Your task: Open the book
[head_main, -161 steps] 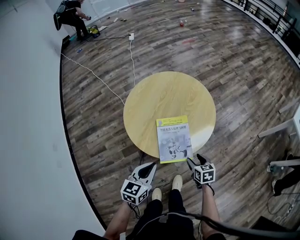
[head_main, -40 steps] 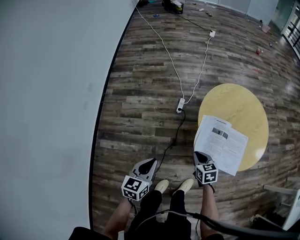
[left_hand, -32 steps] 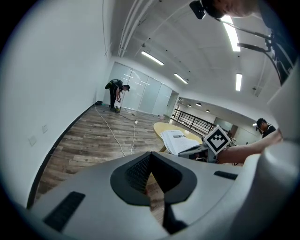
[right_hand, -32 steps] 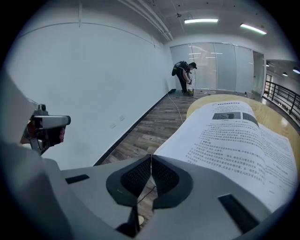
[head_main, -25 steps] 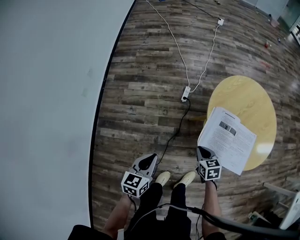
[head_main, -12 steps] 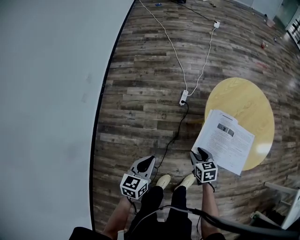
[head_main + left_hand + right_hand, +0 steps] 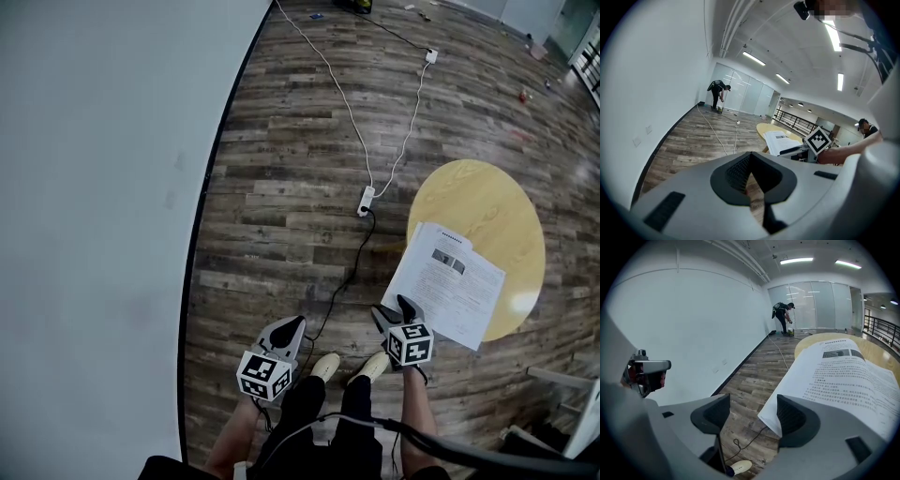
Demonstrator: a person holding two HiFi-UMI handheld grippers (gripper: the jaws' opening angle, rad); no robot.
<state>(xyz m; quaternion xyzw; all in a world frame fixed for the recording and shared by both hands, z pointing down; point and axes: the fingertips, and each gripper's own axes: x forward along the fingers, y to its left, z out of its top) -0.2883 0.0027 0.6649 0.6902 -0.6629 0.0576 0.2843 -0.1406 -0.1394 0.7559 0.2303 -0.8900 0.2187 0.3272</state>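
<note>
Stands on a wood-plank floor [image 7: 281, 141] at the near left side of a round yellow bench [image 7: 511, 197], pale shoes [image 7: 324, 366] showing at the near edge of the head view. Has the book [image 7: 448, 281] lying open on the near left part of that bench, printed white pages up, its near left part hanging out past the rim over the floor. Holds the right hand-held gripper [image 7: 394, 309] at that overhanging part, jaws opening and wide apart, pressing on nothing; in the right gripper view, shows the page corner [image 7: 764, 418] just beside the right jaw, poking slightly into the gap. Holds the left hand-held gripper [image 7: 289, 326] well to the left of the book, low over bare floor, jaws closed together with nothing between them. Farther off, shows a white power strip [image 7: 365, 199] on the floor left of the bench, a white cable [image 7: 339, 94] running away from it toward the far end of a pale wall [image 7: 94, 187], and a person [image 7: 783, 317] bent over near glass partitions.
</note>
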